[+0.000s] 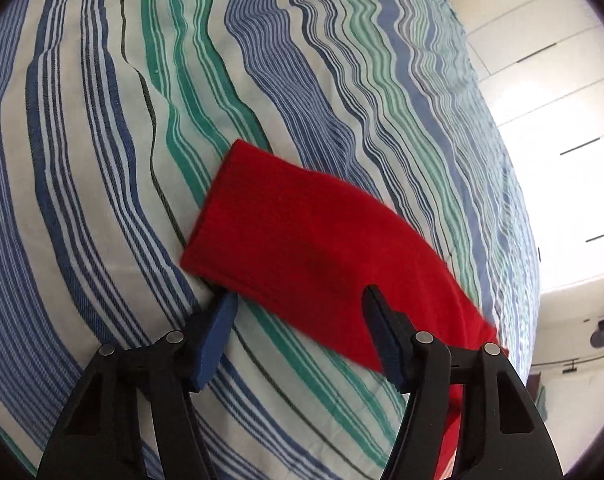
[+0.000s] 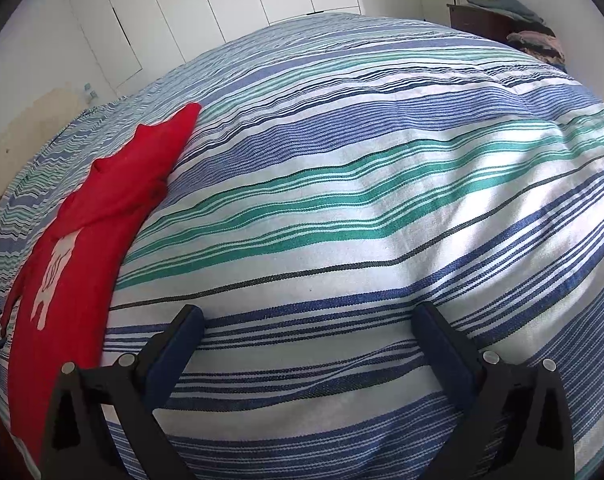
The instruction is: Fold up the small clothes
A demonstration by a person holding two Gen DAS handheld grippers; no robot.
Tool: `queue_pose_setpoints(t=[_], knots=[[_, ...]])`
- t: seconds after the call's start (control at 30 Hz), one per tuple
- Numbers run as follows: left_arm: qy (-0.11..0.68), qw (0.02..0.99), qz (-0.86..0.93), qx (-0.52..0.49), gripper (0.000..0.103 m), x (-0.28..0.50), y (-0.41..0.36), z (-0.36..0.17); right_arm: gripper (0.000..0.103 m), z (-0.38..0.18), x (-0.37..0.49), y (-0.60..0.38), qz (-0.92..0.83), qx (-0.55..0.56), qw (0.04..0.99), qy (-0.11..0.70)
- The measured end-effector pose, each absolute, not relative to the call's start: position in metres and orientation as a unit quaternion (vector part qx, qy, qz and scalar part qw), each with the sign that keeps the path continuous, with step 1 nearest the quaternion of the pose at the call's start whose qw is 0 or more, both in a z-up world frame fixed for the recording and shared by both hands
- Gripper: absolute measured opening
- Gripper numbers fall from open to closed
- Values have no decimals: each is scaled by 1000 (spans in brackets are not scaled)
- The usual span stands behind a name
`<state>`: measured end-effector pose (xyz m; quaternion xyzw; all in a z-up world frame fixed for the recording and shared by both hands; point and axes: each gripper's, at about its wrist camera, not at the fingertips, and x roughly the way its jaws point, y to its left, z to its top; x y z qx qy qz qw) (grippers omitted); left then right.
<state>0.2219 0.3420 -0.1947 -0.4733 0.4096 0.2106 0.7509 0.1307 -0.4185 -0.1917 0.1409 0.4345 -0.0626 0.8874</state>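
Because the red garment [image 1: 313, 240] lay flat on the striped bedspread [image 1: 102, 160], its sleeve sat between the left gripper's [image 1: 302, 300] parted jaws, ungripped; the right gripper [image 2: 309, 316] hung open beside it, ready to help fold

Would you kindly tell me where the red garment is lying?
The red garment lies on the striped bedcover, left in the right wrist view, by the bed's edge.
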Motion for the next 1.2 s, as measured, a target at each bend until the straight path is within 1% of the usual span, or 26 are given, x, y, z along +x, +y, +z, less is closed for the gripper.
queue_pose_setpoints(t=[0.1, 0.13, 0.17, 0.2, 0.23, 0.27, 0.37, 0.43, 0.53, 0.67, 0.77, 0.83, 0.9, 0.93, 0.97, 1.03, 1.13, 1.2], knots=[[393, 749, 230, -481, 63, 227, 346, -195, 103, -192, 131, -418, -64, 138, 887, 435], [392, 751, 235, -477, 58, 226, 345, -193, 103, -192, 132, -417, -65, 137, 887, 435], [393, 753, 241, -469, 45, 229, 345, -192, 103, -192, 131, -417, -65, 136, 887, 436], [398, 756, 247, -457, 37, 232, 345, -191, 103, -192, 132, -417, -66, 135, 887, 436], [403, 758, 246, -450, 18, 235, 345, -192, 103, -192, 132, -417, -66, 135, 887, 436], [410, 759, 244, -443, 6, 238, 346, -192, 103, -192, 132, -417, -67, 134, 887, 436], [420, 776, 251, -398, 4, 249, 339, -173, 103, -193, 134, -416, -67, 133, 887, 437], [419, 808, 249, -333, 4, 266, 321, -143, 103, -193, 134, -416, -67, 133, 887, 437], [404, 864, 203, -222, 4, 302, 268, -86, 103, -193, 134, -416, -67, 133, 887, 437], [361, 924, 87, -95, 4, 347, 151, -10, 103, -193, 134, -416, -67, 133, 887, 437], [329, 944, -12, -10, 4, 361, 44, 22, 103, -193, 134, -416, -66, 134, 887, 437], [319, 945, -64, 38, 4, 361, -24, 20, 103, -192, 135, -416, -66, 134, 887, 437], [325, 936, -103, 81, 6, 359, -89, -4, 103, -192, 135, -416, -66, 133, 887, 437], [343, 927, -117, 97, 12, 357, -115, -23, 103, -192, 135, -416, -66, 133, 887, 437], [371, 913, -128, 110, 25, 355, -137, -47, 103, -192, 135, -416, -66, 133, 887, 437], [428, 884, -123, 140, 42, 339, -167, -98, 103, -192, 136, -416, -66, 133, 887, 438], [468, 864, -144, 119, 42, 290, -157, -137, 103, -192, 136, -416, -66, 133, 887, 438], [481, 858, -154, 91, 42, 264, -137, -138, 103, -192, 137, -416, -65, 133, 887, 438]])
